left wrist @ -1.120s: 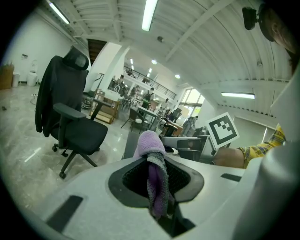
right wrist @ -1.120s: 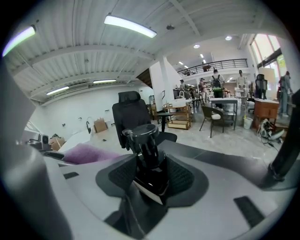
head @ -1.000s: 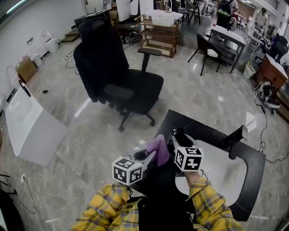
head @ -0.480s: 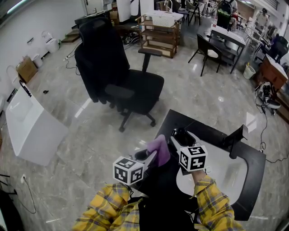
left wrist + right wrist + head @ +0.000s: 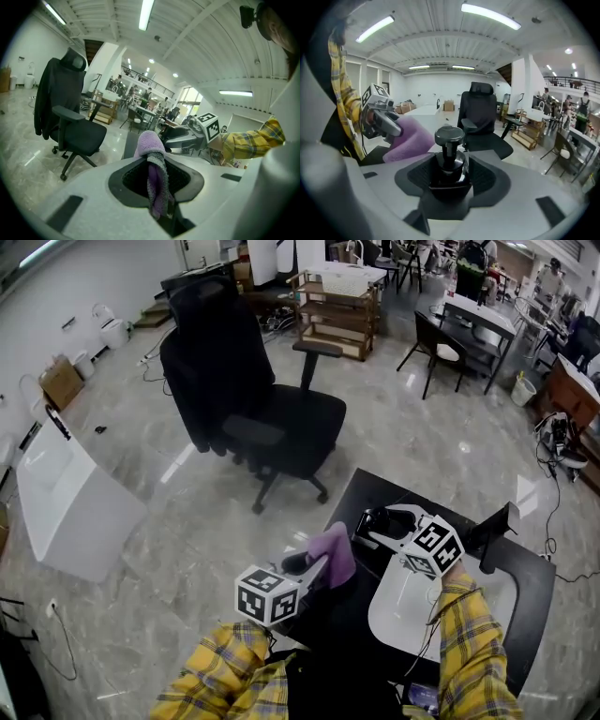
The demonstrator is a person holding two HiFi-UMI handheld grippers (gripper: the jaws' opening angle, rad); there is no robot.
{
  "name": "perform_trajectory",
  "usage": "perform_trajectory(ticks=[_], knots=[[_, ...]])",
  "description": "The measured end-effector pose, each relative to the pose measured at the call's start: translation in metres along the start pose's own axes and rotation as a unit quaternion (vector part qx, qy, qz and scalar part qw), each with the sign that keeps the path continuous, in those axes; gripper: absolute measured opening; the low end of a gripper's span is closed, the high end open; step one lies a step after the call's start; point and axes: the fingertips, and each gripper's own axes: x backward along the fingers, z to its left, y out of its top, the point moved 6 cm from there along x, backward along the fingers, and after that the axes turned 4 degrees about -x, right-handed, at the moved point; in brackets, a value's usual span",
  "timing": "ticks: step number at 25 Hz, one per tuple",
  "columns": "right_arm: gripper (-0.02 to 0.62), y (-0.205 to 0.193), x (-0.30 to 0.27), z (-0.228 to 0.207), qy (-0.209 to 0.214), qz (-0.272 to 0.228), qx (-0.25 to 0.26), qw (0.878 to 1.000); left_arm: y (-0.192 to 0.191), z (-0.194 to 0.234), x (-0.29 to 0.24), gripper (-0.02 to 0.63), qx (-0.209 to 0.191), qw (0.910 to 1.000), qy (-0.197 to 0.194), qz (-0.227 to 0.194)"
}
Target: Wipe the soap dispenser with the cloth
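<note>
We had the left gripper (image 5: pixel 157 180) clenched on a purple terry cloth (image 5: pixel 151 149). One fold stood up past the gripper's tips and a tail hung down between its jaws. Just right of those tips, with a small gap from the fold as far as we could tell, stood the black pump-top soap dispenser (image 5: pixel 449 137). It was upright between the jaws of the right gripper (image 5: pixel 450 180), which had just been closing on it and grasped its body from both sides, the pump head clear above the tips. We judged that a good wipe meant pressing the raised fold, not the hard jaw tips, against the bottle. The strokes should run along the exposed neck and head, and the right grip should stay firm so the bottle could not twist or slip. The part under the pads would need a re-grip later. The left arm, in a yellow plaid sleeve (image 5: pixel 225 662), sat low and close to the body, its gripper pointing forward and slightly down. The right arm reached out over a white basin (image 5: pixel 403 615), its gripper rolled sideways and angled towards the left one.
</note>
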Motion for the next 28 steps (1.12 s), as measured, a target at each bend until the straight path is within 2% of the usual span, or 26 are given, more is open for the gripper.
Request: perform_trajectory(ticks=[2,5,9,13,19,23,28], knots=[[0.199,0.0,-0.001,0.0,0.019,0.006,-0.004,1.0,0.0,0.0,0.001,0.064,0.001,1.0,0.002,0.001],[0.184,-0.002,-0.002,0.002,0.014,0.0,-0.015,1.0,-0.002,0.003,0.0,0.064,0.004,1.0,0.007,0.001],[0.184,-0.004,-0.002,0.005,-0.023,-0.009,-0.028,0.999,-0.004,0.003,-0.005,0.064,0.009,0.9999,0.011,0.001],[0.184,-0.006,-0.003,0.011,-0.069,-0.022,-0.062,0.995,-0.003,0.001,-0.01,0.064,0.01,0.9999,0.011,-0.001],[0.184,-0.008,-0.005,0.02,-0.144,-0.039,-0.119,0.982,-0.002,0.0,-0.016,0.064,0.015,0.9998,0.01,-0.004],[0.184,-0.006,-0.007,0.027,-0.191,-0.04,-0.159,0.968,-0.002,0.001,-0.016,0.064,0.02,0.9997,0.012,-0.005],[0.184,-0.006,-0.009,0.032,-0.229,-0.046,-0.186,0.954,-0.002,0.003,-0.015,0.064,0.024,0.9996,0.013,-0.008]])
